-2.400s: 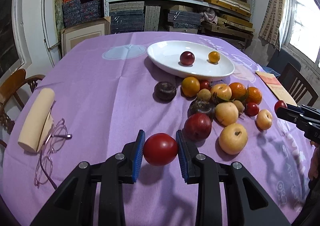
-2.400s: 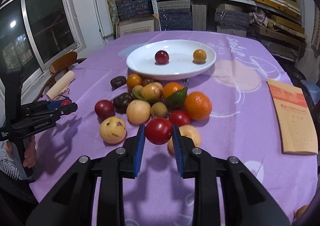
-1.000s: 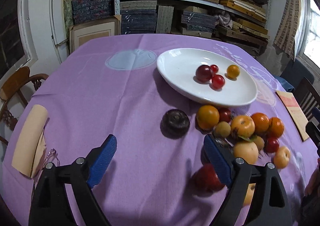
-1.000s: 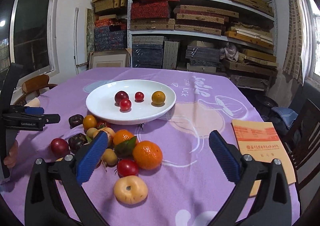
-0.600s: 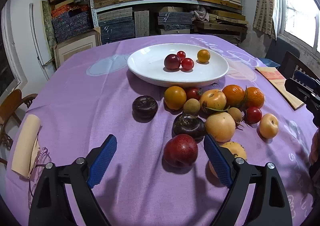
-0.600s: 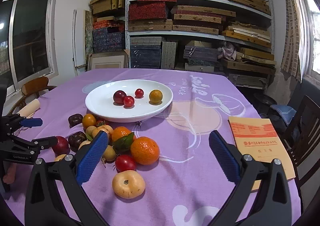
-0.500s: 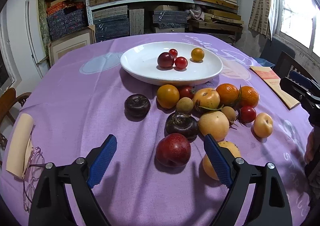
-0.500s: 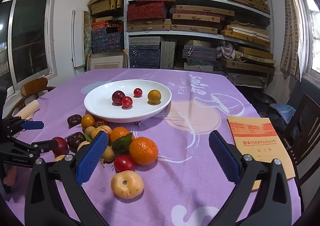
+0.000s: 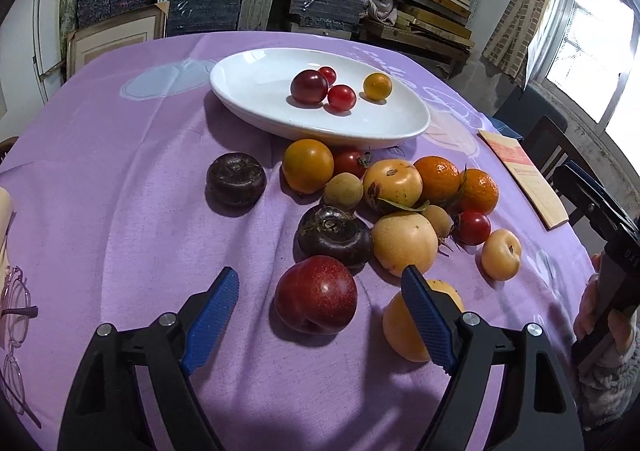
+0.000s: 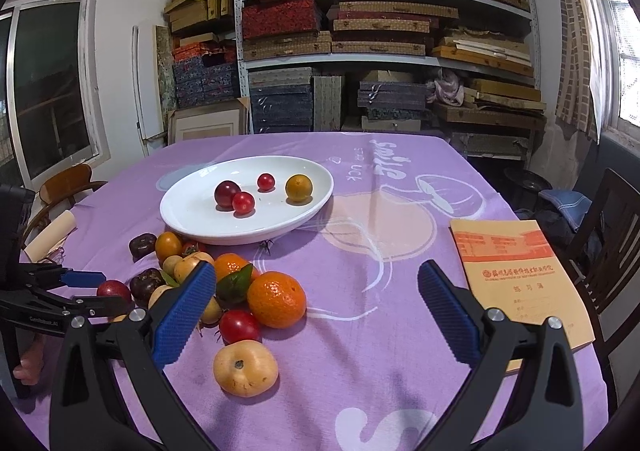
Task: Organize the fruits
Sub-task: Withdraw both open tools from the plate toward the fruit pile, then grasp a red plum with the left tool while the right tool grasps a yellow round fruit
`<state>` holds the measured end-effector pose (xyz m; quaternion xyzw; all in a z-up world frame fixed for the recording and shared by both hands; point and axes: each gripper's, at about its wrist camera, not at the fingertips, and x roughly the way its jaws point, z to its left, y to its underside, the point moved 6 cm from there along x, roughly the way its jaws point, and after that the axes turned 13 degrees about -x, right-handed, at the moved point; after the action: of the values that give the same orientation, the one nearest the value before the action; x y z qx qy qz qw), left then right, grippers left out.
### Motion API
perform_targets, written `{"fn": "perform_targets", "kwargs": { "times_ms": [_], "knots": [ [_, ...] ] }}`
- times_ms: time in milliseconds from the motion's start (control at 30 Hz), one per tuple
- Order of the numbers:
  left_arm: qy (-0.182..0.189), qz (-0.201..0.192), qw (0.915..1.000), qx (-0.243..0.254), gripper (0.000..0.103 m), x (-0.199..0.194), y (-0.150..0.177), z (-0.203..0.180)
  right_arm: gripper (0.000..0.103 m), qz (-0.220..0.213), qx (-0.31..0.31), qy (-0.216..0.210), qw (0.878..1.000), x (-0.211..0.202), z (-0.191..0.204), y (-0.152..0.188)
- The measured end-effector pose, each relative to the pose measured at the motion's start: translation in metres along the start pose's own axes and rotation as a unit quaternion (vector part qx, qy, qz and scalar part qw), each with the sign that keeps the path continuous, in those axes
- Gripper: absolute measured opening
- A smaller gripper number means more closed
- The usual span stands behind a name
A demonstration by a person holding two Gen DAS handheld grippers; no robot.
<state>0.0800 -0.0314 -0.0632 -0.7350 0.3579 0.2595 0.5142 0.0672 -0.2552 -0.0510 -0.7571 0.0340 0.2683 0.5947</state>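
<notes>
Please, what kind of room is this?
Probably a storeroom also used as a dining room. Metal shelves along the wall are stacked with flat boxes, and a table with a purple cloth and wooden chairs fills the middle.

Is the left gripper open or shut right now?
Open. The left gripper has just been closing; the red plum lies between its blue pads, untouched.
</notes>
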Motion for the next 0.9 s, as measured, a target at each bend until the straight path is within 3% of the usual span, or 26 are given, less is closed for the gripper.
{"fn": "perform_targets", "kwargs": {
  "times_ms": [167, 300, 433, 667, 900],
  "knots": [
    [0.008, 0.013, 0.9998, -0.010, 0.083, 0.000, 0.002, 0.001, 0.099, 0.001, 0.000, 0.000, 1.000, 0.001, -0.001, 0.000],
    [-0.035, 0.027, 0.9990, -0.008, 0.079, 0.006, 0.004, 0.013, 0.099, 0.005, 0.002, -0.001, 1.000, 0.002, -0.001, 0.002],
    [-0.043, 0.018, 0.9985, -0.030, 0.077, 0.003, -0.001, 0.025, 0.099, 0.006, 0.003, -0.002, 1.000, 0.001, -0.001, 0.002],
    [-0.064, -0.006, 0.9971, 0.040, 0.067, 0.004, 0.007, 0.003, 0.099, 0.006, 0.003, -0.001, 1.000, 0.001, -0.001, 0.002],
    [-0.063, 0.000, 0.9972, 0.041, 0.057, 0.010, 0.007, 0.003, 0.099, 0.009, 0.001, -0.004, 1.000, 0.003, 0.001, 0.004]
  ]
}}
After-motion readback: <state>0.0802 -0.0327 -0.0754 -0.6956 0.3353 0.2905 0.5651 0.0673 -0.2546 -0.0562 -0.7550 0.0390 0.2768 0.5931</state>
